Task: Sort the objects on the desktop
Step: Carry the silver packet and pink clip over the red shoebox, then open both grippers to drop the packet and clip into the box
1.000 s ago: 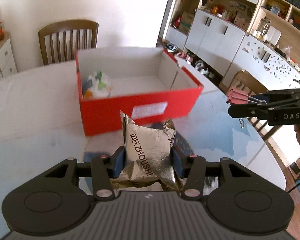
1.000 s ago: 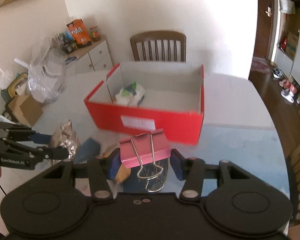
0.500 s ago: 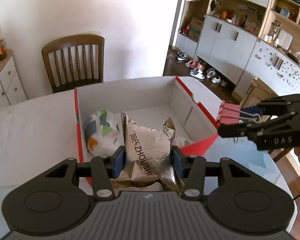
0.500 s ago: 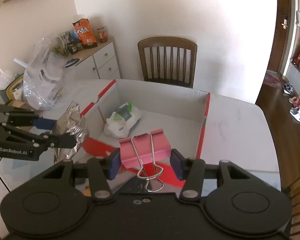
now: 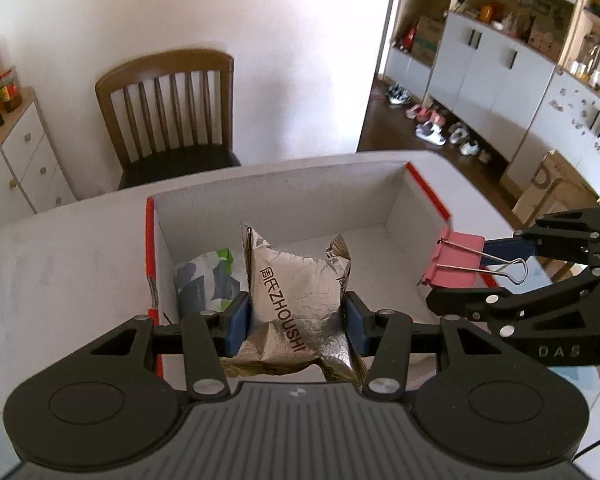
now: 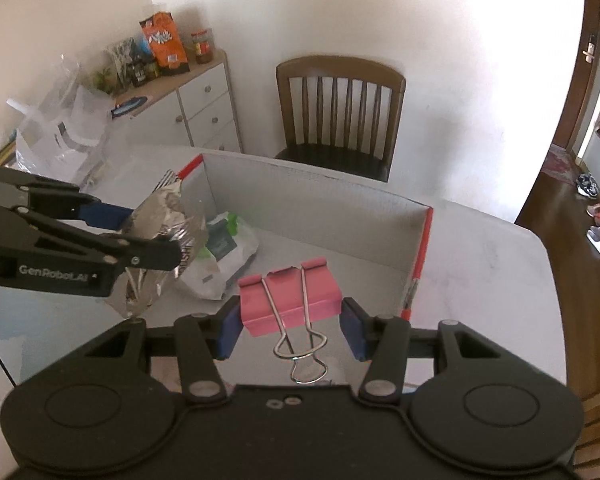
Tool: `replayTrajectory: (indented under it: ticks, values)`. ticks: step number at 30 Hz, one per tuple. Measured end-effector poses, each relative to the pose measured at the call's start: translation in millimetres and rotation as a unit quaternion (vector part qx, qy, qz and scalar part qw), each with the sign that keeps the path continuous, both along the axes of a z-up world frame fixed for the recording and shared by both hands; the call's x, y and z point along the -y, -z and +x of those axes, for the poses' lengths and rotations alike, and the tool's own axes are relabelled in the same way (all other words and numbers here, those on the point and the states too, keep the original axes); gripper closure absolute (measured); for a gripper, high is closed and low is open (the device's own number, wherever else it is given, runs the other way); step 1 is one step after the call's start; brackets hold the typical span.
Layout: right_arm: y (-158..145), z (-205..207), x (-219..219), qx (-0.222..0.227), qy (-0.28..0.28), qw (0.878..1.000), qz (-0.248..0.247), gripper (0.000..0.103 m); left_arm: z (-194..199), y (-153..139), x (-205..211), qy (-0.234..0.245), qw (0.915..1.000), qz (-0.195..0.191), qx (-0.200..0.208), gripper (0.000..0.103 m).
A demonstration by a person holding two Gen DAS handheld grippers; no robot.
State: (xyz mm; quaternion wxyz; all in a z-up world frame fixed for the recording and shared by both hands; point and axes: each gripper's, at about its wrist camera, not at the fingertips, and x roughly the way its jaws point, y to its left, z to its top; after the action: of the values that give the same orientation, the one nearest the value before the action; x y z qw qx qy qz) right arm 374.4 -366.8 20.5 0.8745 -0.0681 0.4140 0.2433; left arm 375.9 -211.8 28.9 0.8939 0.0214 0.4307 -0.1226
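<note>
My left gripper point(image 5: 296, 320) is shut on a silver foil snack packet point(image 5: 296, 300) and holds it above the left part of the open red box point(image 5: 428, 192). The packet also shows in the right wrist view point(image 6: 160, 240). My right gripper point(image 6: 290, 320) is shut on a pink binder clip point(image 6: 290, 300), held above the box's right part; the clip shows in the left wrist view point(image 5: 456, 264) near the right wall. A white and green wrapped packet point(image 6: 224, 252) lies on the box floor at the left.
The box stands on a white table point(image 6: 480, 264). A wooden chair point(image 6: 340, 108) stands behind the table. A white drawer cabinet point(image 6: 204, 112) with snacks and jars is at the back left, plastic bags point(image 6: 56, 128) beside it. Shelving point(image 5: 520, 60) lines the right.
Both grippers have moved forward and up, from in front of the red box to above its open inside. Each has kept its hold on its object.
</note>
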Motion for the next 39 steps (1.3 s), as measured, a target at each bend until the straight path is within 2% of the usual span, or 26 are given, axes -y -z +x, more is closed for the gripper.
replayTrajectory:
  ticks: [9, 18, 22, 27, 31, 35, 39]
  values:
    - [34, 28, -11, -0.03, -0.025, 0.998, -0.04, 0.051, 23, 39, 10, 0.002, 0.9987, 0.033, -0.04, 0.054]
    - [63, 29, -26, -0.055, -0.065, 0.993, -0.077, 0.052, 32, 65, 20, 0.012, 0.9954, 0.054, -0.077, 0.054]
    - [64, 31, -25, -0.067, -0.063, 0.993, -0.067, 0.052, 34, 72, 13, 0.003, 0.9947, 0.043, -0.093, 0.054]
    - [65, 34, -28, -0.064, -0.057, 0.993, -0.077, 0.051, 36, 80, 11, -0.01, 0.9926, 0.051, -0.109, 0.054]
    - [68, 39, -28, -0.071, -0.054, 0.993, -0.075, 0.051, 34, 85, 14, -0.001, 0.9912, 0.06, -0.118, 0.053]
    - [69, 39, -28, -0.07, -0.055, 0.994, -0.071, 0.049, 35, 86, 10, -0.009, 0.9912, 0.048, -0.123, 0.052]
    - [65, 37, -28, -0.059, -0.06, 0.994, -0.067, 0.046, 32, 87, 6, -0.019, 0.9917, 0.035, -0.123, 0.044]
